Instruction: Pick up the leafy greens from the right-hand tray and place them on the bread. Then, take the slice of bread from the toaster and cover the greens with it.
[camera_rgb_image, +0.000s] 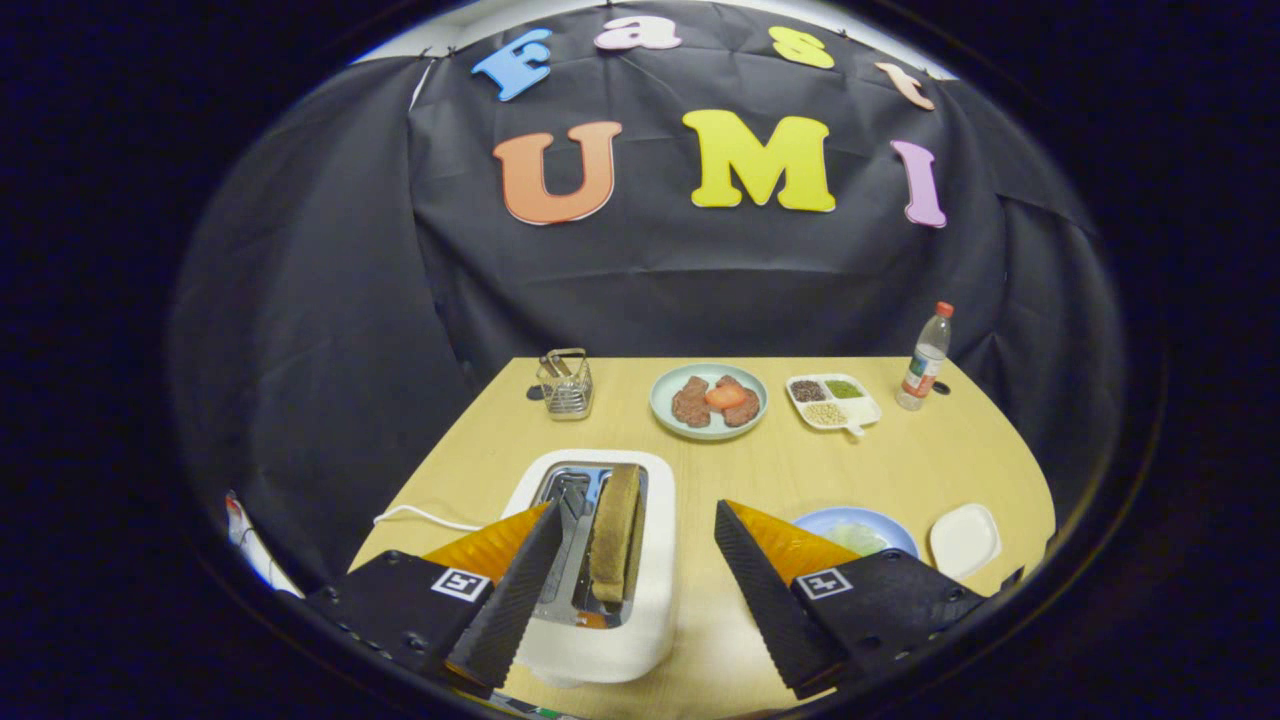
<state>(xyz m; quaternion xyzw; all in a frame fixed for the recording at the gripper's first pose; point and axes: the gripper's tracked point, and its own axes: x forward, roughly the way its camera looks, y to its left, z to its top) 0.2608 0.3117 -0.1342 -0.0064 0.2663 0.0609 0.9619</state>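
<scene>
Fingers of the hand-held gripper (632, 590) stand spread wide and hold nothing, poised over a white toaster (600, 570) on a pale wooden table (880, 460), with a slice of bread (614, 533) standing upright in the toaster's right-hand slot, between the two fingers and nearer the left one. Just beyond the right finger (760, 590) sits a blue plate (850, 522) on which something pale green, probably the leafy greens (852, 538), already lies; whether a bottom slice is under it cannot be told. A small white tray (964, 540) beside that plate looks bare. Judged from this layout, the greens step appears done and the second step is in hand: taking the toast. The next move calls for lowering the open fingers so one goes either side of the slice's top edge, closing gently, lifting straight up clear of the slot, then carrying it right to the blue plate. Farther back stand a wire rack (567, 384), a plate of meat patties with a tomato slice (709, 401), a divided dish of seasonings (832, 401) and a red-capped bottle (925, 358); its label is too small to read. Square black-and-white markers sit on both finger bases
</scene>
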